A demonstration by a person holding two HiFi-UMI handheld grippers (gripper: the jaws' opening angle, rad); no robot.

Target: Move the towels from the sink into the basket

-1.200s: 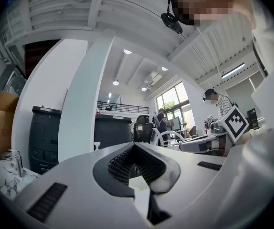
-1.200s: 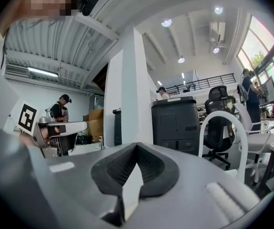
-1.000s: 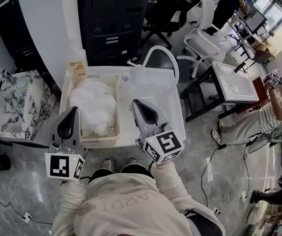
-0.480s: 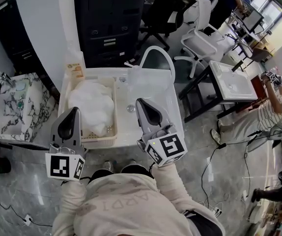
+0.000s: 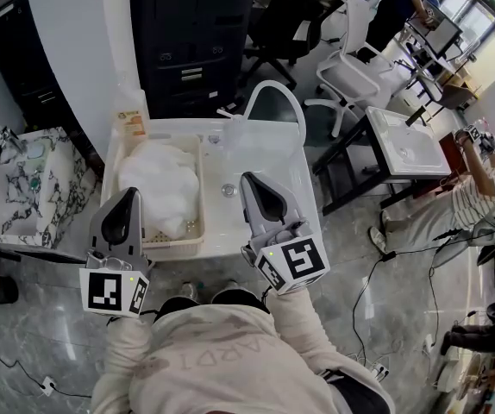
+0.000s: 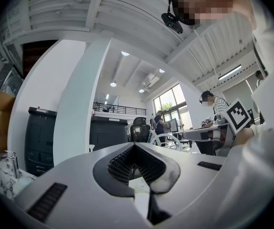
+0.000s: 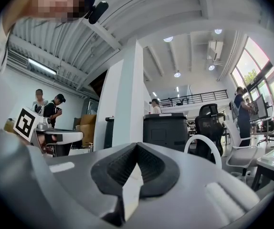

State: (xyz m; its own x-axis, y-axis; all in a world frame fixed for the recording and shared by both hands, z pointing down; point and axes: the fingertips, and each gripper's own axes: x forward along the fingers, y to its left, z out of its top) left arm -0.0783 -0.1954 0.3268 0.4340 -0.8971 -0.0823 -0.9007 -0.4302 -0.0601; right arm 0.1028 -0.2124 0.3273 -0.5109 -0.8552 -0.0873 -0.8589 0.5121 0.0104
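A white sink point(image 5: 310, 198) stands in front of me in the head view, its basin bare around the drain point(image 5: 228, 191). A cream slatted basket point(image 5: 175, 247) sits in its left part, filled with a heap of white towels point(image 5: 158, 179). My left gripper point(image 5: 130, 194) is shut and empty, held over the basket's near left corner. My right gripper point(image 5: 250, 179) is shut and empty too, hovering above the basin beside the drain. Both gripper views look out level over the room; the left gripper point(image 6: 134, 145) and right gripper point(image 7: 137, 144) have their jaws closed tip to tip.
A white arched pipe point(image 5: 276, 89) rises behind the sink. A black cabinet point(image 5: 196, 33) and a white pillar stand beyond it. A marble-patterned stand point(image 5: 23, 179) is at the left. At the right are another white basin on a table point(image 5: 411, 145), office chairs point(image 5: 351, 67) and a person point(image 5: 489, 192).
My right gripper has drifted slightly right and toward me, uncovering the drain. The left gripper and the towels in the basket have stayed put.
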